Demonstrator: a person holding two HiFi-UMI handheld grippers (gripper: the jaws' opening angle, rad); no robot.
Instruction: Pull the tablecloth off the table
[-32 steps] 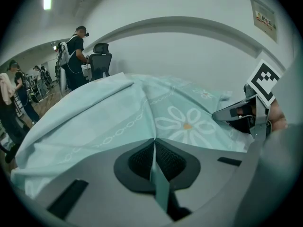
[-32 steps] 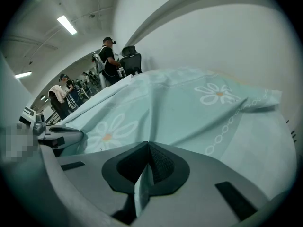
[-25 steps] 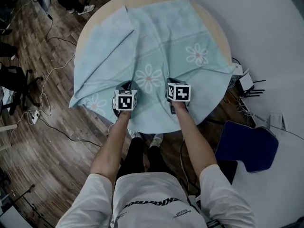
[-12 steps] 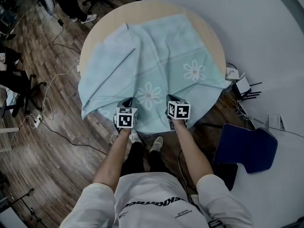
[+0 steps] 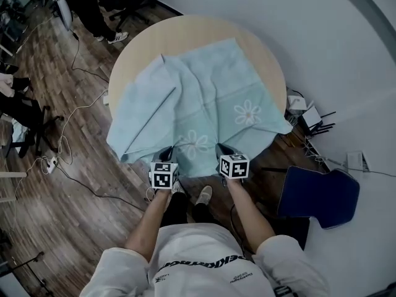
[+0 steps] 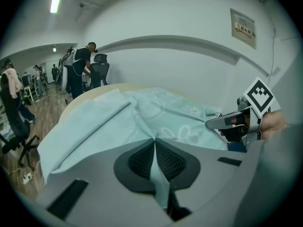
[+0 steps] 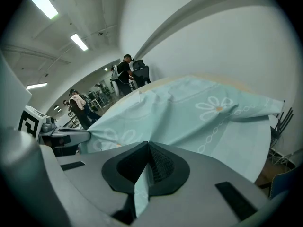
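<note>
Head view: tablecloth hides table front.

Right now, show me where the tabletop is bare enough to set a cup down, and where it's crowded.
Bare wood: the far crescent of the table, between the far edge of the tablecloth and the rim, plus narrow strips along both sides. Crowded: the near edge, where the left gripper and right gripper clamp the overhanging cloth.

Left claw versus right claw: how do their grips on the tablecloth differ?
The left claw holds the tablecloth on the side with the long diagonal fold; the right claw holds its flatter side. The left claw sits slightly nearer the person than the right claw. Both are shut on the near edge.
</note>
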